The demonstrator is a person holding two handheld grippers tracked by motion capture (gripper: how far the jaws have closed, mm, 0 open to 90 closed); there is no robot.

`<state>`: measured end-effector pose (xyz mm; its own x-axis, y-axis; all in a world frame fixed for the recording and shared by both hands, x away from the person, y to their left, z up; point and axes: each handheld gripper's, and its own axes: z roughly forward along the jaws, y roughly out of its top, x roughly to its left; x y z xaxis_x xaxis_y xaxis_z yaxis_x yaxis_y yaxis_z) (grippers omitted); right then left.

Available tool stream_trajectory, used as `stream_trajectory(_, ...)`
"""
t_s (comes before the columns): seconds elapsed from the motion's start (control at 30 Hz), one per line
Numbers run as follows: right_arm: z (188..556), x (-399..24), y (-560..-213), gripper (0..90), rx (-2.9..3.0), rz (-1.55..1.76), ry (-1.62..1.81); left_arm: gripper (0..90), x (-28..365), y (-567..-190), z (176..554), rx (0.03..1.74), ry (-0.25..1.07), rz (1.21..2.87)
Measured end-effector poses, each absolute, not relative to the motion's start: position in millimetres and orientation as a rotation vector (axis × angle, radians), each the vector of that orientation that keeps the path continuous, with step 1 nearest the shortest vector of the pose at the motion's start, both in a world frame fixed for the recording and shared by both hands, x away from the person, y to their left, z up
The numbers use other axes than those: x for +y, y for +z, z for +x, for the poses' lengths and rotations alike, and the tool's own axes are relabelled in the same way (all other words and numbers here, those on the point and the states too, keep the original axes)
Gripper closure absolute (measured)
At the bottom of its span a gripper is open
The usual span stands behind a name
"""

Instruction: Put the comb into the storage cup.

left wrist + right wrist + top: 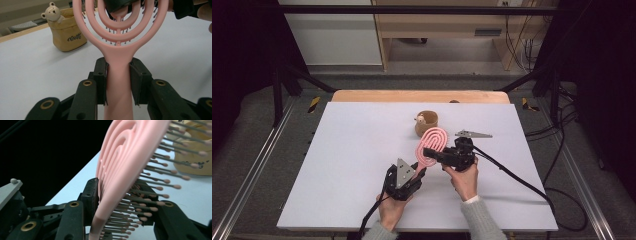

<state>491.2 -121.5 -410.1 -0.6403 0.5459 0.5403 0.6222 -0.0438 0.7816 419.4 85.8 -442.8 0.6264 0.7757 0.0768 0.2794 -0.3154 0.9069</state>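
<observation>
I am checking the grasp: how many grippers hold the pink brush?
2. The left gripper clamps the brush handle; the right gripper is shut on its head.

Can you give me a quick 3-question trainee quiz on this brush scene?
1. True or false: the left claw is shut on the handle of the pink hairbrush.
2. Which part of the hairbrush does the right claw clamp? A) the handle end B) the head, across its bristle side and back C) nothing
3. What sits on the rim of the tan pouch behind the brush?

Key:
1. True
2. B
3. A small bear figure
</observation>
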Motion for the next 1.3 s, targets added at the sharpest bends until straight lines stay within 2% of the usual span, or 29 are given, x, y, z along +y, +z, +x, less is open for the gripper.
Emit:
stream_trajectory(0.7,486,-123,-407,63.0,-2.118,-1.248,-1.863,67.0,88,-440,422,0.831,0.607,1.865)
stream_trajectory(0.93,486,-126,-402,63.0,-2.128,-1.265,-1.888,54.8,97,-433,424,0.816,0.544,1.828)
stream_trajectory(1.3,489,-133,-395,63.1,-2.156,-1.293,-1.913,24.8,118,-402,431,0.762,0.463,1.839)
